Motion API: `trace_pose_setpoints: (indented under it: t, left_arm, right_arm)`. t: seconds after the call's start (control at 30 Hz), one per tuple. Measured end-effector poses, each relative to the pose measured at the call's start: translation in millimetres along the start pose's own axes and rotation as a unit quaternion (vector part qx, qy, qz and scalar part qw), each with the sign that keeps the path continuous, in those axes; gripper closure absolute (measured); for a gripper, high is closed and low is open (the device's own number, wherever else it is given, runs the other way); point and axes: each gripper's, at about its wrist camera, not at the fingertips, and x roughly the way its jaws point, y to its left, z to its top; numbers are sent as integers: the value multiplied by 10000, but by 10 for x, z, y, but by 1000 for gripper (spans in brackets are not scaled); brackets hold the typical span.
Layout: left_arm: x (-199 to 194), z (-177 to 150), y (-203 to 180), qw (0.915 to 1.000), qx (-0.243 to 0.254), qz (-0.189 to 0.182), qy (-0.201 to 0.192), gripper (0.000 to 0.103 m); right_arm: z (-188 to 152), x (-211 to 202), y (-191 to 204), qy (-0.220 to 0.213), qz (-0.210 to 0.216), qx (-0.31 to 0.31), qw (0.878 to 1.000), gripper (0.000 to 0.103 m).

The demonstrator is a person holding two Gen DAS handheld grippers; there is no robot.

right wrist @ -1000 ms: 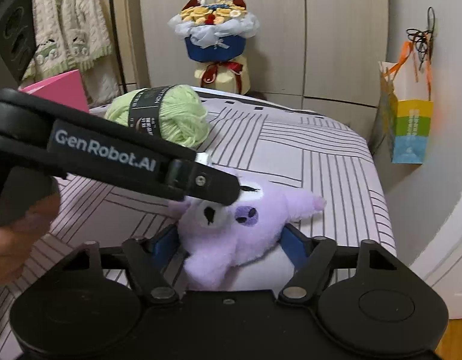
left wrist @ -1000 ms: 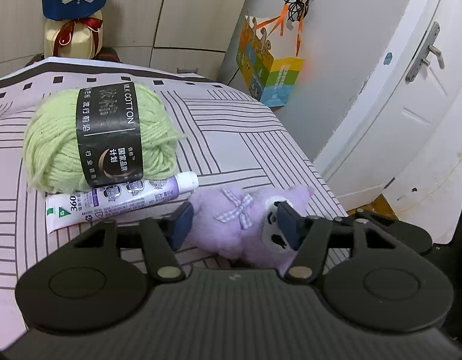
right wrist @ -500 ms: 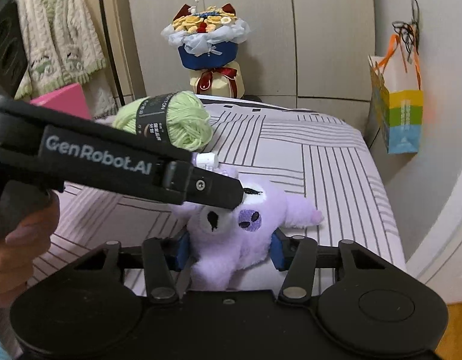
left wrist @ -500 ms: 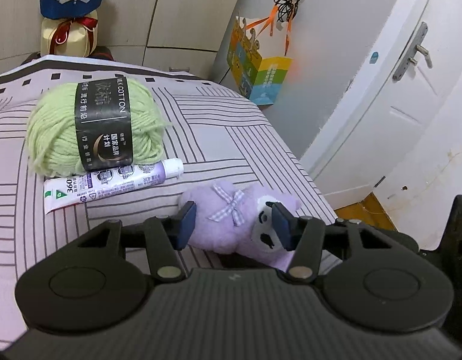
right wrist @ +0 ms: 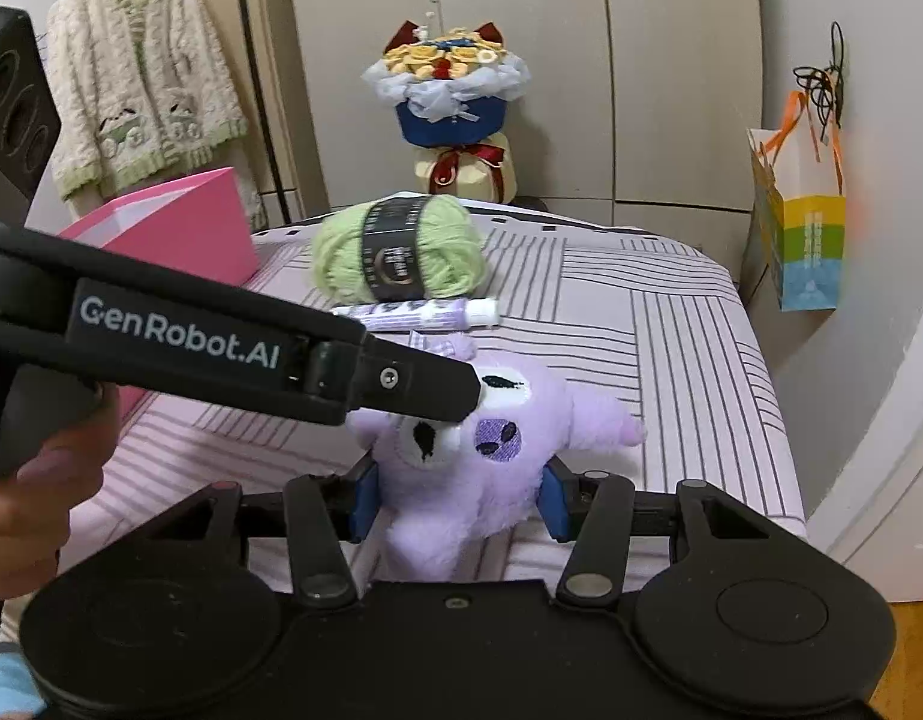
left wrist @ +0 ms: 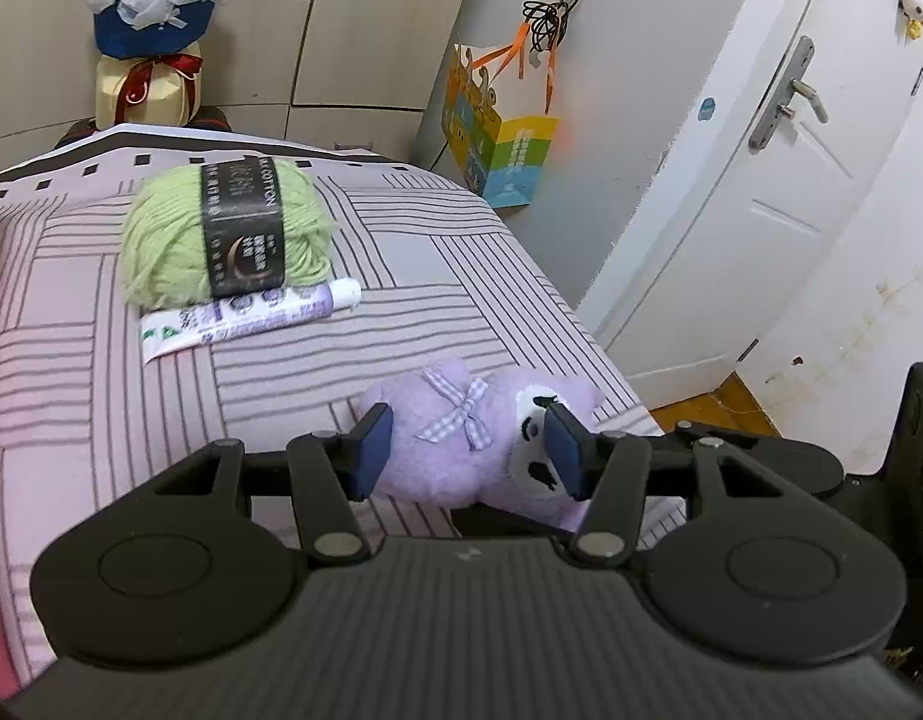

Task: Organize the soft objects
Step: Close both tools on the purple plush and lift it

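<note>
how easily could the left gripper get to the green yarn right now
Probably not right away: the left gripper is shut on the purple plush, as is the right gripper. The path to the green yarn looks clear.

We can read "GenRobot.AI" in white on the side of the left gripper — and "MILK COTTON" on the black band of the green yarn ball. The tube under it has print too small to make out.

Background: flower bouquet against beige wardrobe doors; knitted cardigan hanging left; colourful paper bag on wall; white door shut.
</note>
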Motion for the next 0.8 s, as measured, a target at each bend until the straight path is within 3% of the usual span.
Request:
trace_pose_setpoints:
  t: [0.23,0.43,0.8]
  left_arm:
    - [-334,-121,20,9992,-288,63,272,49]
    - [-731,-196,8,9984,-255,146,475,49]
    - [-1586,-318,45,9976,-501,78,465,48]
  right_arm:
    - [-47,-250,261,206,187,-241,9993,46]
    - [-73,-523,505,262,517,-439,9974,46]
    - [144,-1020,973,522,1203,-942,9869,46]
